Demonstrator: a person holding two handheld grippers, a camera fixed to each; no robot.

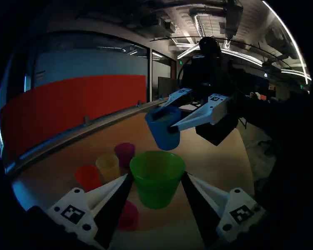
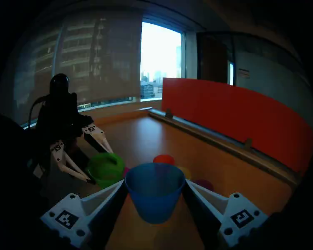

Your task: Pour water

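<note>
Wooden table (image 1: 223, 162), dim room; red partition panel (image 1: 73, 104) along one edge, bright window (image 2: 160, 58) beyond. Cups counted: six. Left hand-held gripper (image 1: 156, 176) is part closed, both fingers pressing one upright green cup (image 1: 157, 187). Right hand-held gripper (image 2: 155, 184) likewise clamps one blue cup (image 2: 155, 200), tilted at 12 o'clock above the green. Four stand loose on the table: red cup (image 1: 87, 177), yellow cup (image 1: 108, 166) and purple cup (image 1: 125, 153) toward 10 o'clock, pink cup (image 1: 129, 214) at 7 o'clock.
</note>
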